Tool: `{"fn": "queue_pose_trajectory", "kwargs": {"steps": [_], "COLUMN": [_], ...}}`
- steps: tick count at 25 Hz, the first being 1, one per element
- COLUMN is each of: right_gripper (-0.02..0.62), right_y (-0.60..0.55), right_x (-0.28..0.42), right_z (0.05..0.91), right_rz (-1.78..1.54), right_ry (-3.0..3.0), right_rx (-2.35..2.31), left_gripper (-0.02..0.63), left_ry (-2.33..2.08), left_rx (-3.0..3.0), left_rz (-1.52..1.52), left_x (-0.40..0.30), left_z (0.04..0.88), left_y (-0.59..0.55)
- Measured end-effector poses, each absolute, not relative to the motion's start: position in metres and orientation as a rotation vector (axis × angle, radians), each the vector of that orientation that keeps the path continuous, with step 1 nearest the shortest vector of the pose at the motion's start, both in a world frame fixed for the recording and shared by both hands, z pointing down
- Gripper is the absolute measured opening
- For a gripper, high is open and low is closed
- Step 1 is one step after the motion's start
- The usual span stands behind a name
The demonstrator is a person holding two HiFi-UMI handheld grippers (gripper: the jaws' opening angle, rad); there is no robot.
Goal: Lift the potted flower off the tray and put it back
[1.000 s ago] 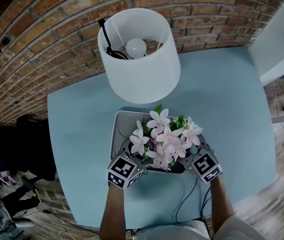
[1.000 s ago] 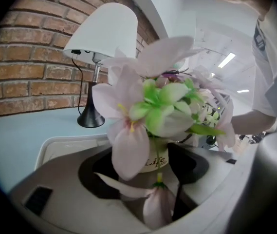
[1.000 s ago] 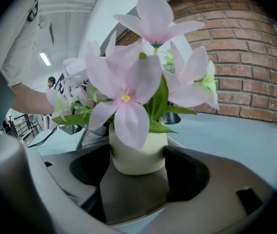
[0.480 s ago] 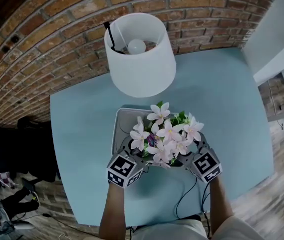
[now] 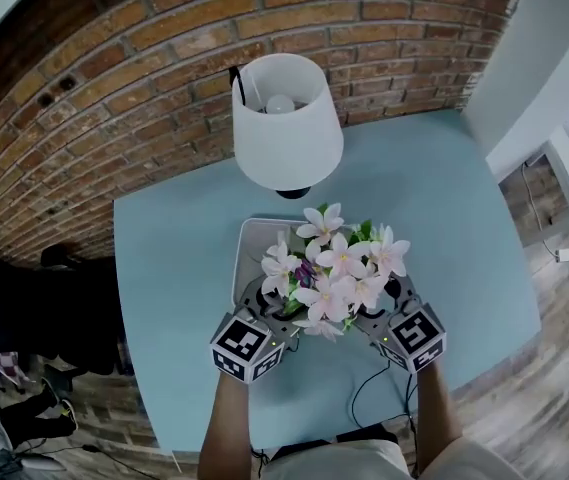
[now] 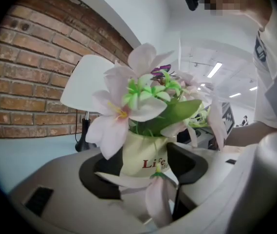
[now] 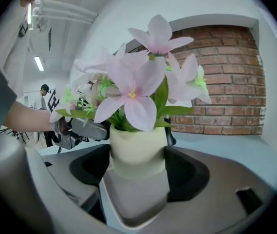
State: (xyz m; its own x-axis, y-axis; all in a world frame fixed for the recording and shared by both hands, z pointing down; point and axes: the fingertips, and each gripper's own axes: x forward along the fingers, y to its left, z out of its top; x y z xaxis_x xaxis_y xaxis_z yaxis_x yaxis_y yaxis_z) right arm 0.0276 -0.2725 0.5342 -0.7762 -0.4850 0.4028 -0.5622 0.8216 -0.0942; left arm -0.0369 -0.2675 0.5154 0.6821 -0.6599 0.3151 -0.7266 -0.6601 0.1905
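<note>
Above the near end of the grey tray (image 5: 252,238) on the blue tabletop (image 5: 174,258), the potted flower (image 5: 336,276) sits clamped between the left claw (image 5: 267,308) and right claw (image 5: 384,306), apparently lifted just clear, so setting it back remains.

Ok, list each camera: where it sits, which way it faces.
Head view: on the head, steeply down at table, lamp, tray, potted flower; left gripper, right gripper, forearms show.
Left gripper view: on that gripper, facing the potted flower in its jaws, lamp behind.
Right gripper view: likewise, opposite side; left gripper beyond.
Shared: the potted flower.
</note>
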Motion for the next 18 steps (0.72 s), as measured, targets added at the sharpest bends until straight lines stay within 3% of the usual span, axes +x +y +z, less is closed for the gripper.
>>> {"fn": "queue_pose_trajectory", "kwargs": {"steps": [18], "right_gripper": [0.37], "right_y": [-0.162], "right_x": [0.037], "right_z": [0.448], "right_rz": [0.231], "right_ry": [-2.674], "right_rx": [0.963], "left_gripper": [0.305], "left_ry": [-1.021], "left_rx": [2.753], "left_rz": [0.255], "left_x": [-0.029], "left_z": [0.428], "left_y": [-0.161]}}
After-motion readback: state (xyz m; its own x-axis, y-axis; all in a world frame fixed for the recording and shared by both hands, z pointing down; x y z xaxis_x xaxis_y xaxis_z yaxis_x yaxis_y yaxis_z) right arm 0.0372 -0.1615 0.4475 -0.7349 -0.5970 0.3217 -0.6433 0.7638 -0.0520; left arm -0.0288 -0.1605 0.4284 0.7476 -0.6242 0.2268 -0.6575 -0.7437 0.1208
